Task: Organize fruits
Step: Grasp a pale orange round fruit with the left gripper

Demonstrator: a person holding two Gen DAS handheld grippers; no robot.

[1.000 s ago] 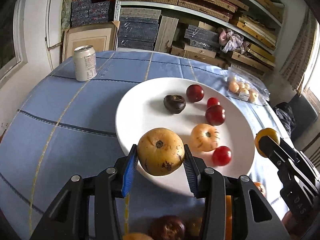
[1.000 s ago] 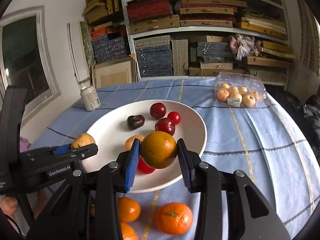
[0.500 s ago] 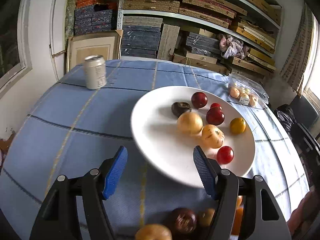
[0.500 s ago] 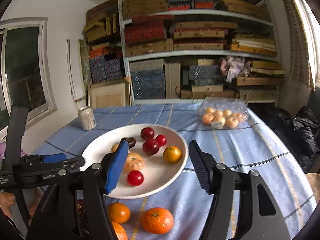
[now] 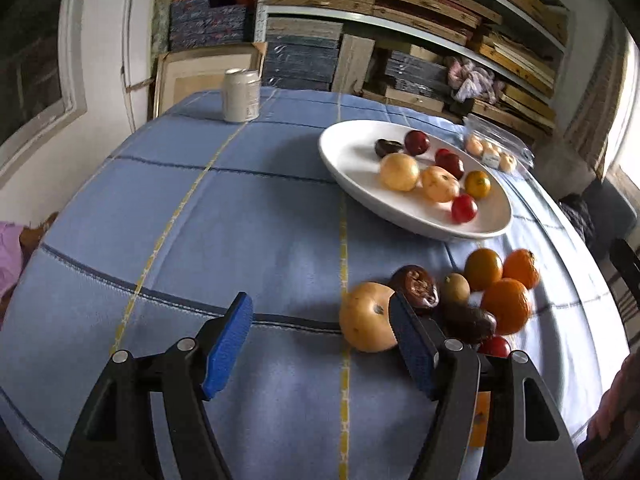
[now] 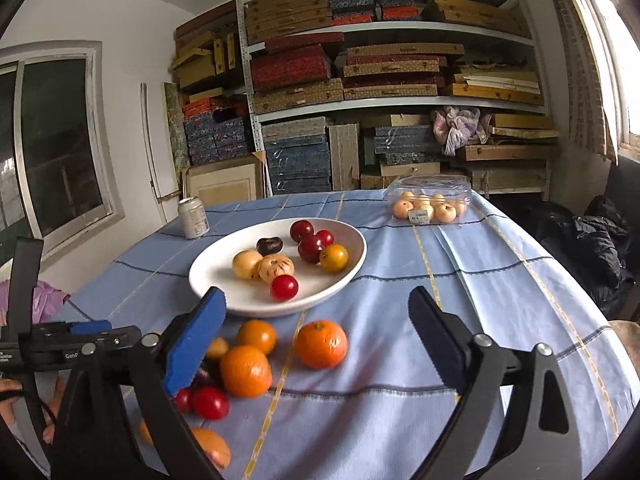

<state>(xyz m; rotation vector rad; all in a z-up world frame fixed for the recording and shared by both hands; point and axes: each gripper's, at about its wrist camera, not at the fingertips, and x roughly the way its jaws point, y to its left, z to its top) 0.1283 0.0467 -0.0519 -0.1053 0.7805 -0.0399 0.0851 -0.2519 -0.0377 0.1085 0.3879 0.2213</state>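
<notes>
Both tongs, left gripper (image 5: 320, 344) and right gripper (image 6: 316, 336), were opening with nothing between them. Loose fruit (image 6: 322, 343) lay on the tablecloth (image 5: 240, 220) near the plate (image 6: 208, 276): round, light, probably bruisable; best gripped across the widest girth.

Soft daylight, from the grey-framed window (image 6: 60, 148) at left and a bright overexposed opening at right. Faint shadows under fruit on the white round plate (image 6: 216, 276). Left view motion-blurred. Heavy fisheye bending; dark vignetted corners.
</notes>
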